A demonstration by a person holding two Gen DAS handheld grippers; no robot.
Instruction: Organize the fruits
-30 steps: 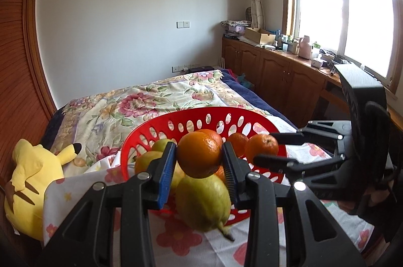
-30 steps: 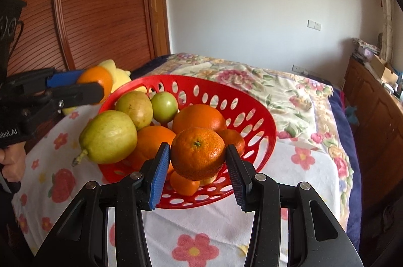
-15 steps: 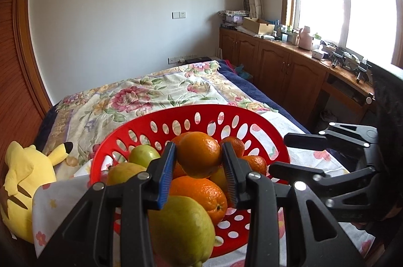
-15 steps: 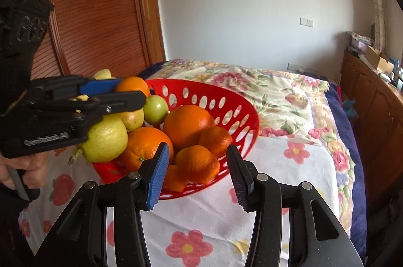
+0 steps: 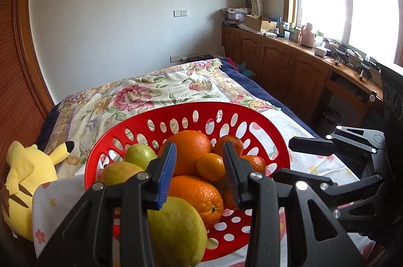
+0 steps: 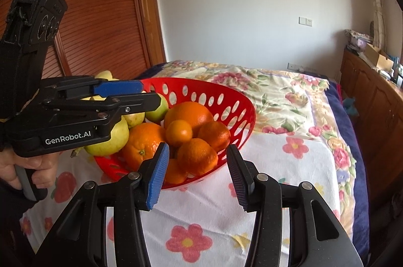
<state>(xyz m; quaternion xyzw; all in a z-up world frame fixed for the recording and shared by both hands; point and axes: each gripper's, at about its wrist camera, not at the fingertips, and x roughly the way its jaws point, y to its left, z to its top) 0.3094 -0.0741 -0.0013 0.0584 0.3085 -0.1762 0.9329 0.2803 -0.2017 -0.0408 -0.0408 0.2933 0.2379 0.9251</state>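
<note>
Both claws gape empty: left claw [image 5: 199, 173], right claw [image 6: 197, 175]; perforated red plastic basket [image 6: 234, 100] holds dimpled oranges.

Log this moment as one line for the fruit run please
left gripper: open, empty, above the fruit | right gripper: open, empty, at rim | red basket: oranges, pears, green fruit inside

From my right wrist camera: right gripper [image 6: 197, 176] gapes wide, nothing between its pads, hovering just in front of the red basket [image 6: 234, 100]. Basket sits on a floral cloth [image 6: 289, 166], heaped with oranges [image 6: 196, 156], a pear [image 6: 110, 138] and a green fruit [image 6: 157, 110]. Left gripper [image 6: 141, 93] reaches in from the left above the pile, jaws parted, empty.
</note>
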